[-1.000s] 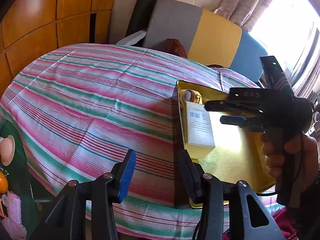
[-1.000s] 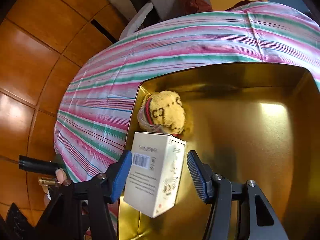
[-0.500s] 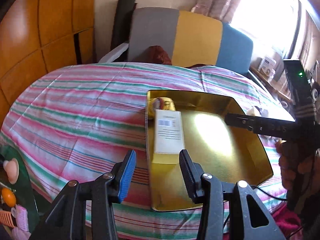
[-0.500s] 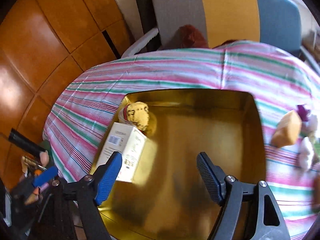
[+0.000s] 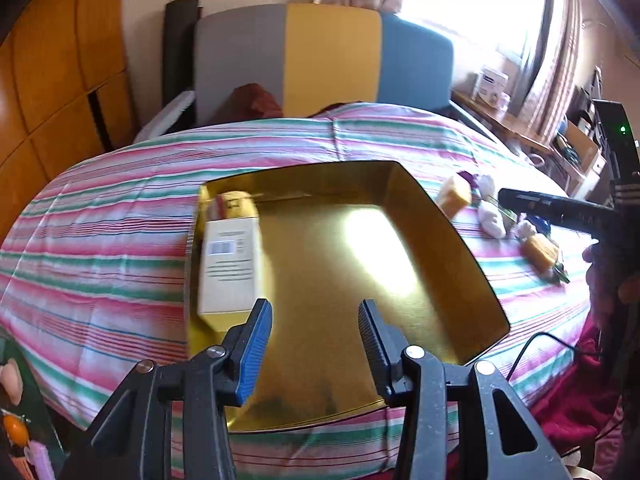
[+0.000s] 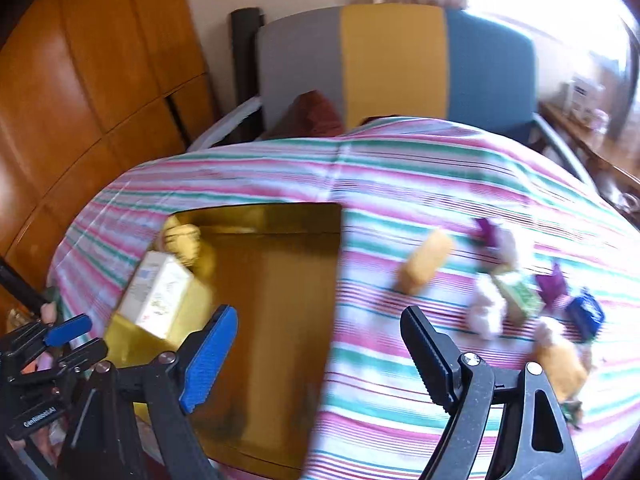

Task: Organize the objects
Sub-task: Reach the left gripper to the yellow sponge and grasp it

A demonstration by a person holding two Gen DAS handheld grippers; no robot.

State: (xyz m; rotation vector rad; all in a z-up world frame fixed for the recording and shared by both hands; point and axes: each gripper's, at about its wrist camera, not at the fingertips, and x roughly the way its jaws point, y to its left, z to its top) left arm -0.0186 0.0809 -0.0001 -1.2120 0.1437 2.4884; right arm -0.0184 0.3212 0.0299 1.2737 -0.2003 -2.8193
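A gold tray [image 5: 440, 216] [image 6: 276, 216] lies on the striped cloth. In its left side lie a white box [image 5: 230, 268] [image 6: 156, 296] and a yellow plush item [image 5: 236, 206] [image 6: 182, 238]. My left gripper [image 5: 314, 346] is open and empty over the tray's near edge. My right gripper [image 6: 316, 360] is open and empty above the tray's right rim; it shows at the right of the left wrist view [image 5: 560, 208]. To the tray's right on the cloth lie a yellow sponge-like block [image 6: 424, 266] [image 5: 454, 196], white plush pieces [image 6: 486, 312], a green item [image 6: 518, 294] and a blue item [image 6: 586, 312].
A grey, yellow and blue chair back [image 5: 324, 52] stands behind the bed. Wooden panels [image 6: 80, 100] are on the left. A cluttered shelf [image 5: 568, 144] stands by the window at right. A green surface with small toys [image 5: 16, 432] is at the lower left.
My right gripper has let go of the white box, opened wide and drawn back to the right, bringing the loose items on the cloth into view. My left gripper has swung right over the tray.
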